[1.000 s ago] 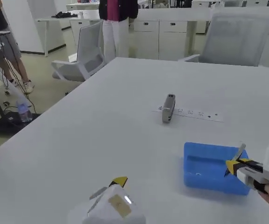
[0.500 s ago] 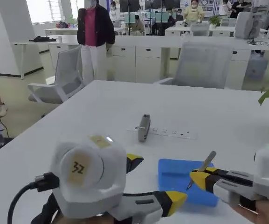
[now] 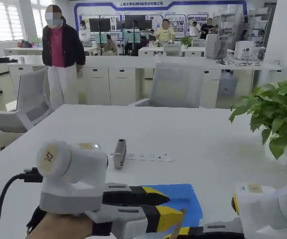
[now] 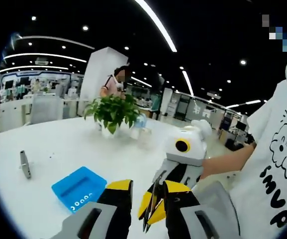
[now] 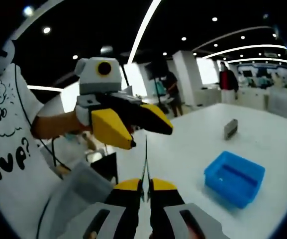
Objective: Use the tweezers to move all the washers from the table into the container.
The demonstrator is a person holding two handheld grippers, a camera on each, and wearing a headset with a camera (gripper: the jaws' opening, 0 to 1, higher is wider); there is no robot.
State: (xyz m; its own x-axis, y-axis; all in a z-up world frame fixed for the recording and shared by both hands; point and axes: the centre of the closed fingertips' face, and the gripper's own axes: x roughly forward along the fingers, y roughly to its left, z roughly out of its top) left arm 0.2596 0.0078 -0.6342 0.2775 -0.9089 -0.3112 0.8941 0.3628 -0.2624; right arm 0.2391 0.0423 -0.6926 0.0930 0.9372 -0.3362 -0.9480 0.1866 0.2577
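- Washers (image 4: 78, 203) show as a row of small pale rings inside the blue container (image 4: 66, 188), along one of its walls. Whether any lie loose on the tabletop (image 3: 218, 144) is too small to tell.
- The right gripper (image 5: 146, 185) is clamped on the tweezers (image 5: 145, 162). Their long axis runs straight out along its jaws, tips forward and held above the tabletop.
- From that gripper the container lies ahead, to the right and lower, so reaching it would likely take a swing that way and a dip.
- The left gripper (image 3: 175, 207) holds nothing, with its jaws apart. It hangs just beyond the tweezers' tips, crossing their line, so I judge it the one thing in the way.
- In the head view the container sits between the two grippers, just past the left one's jaws.
- A grey block (image 3: 119, 153) and a power strip (image 3: 148, 157) lie beyond the container, well apart from it. A potted plant (image 3: 272, 114) stands toward the right edge.
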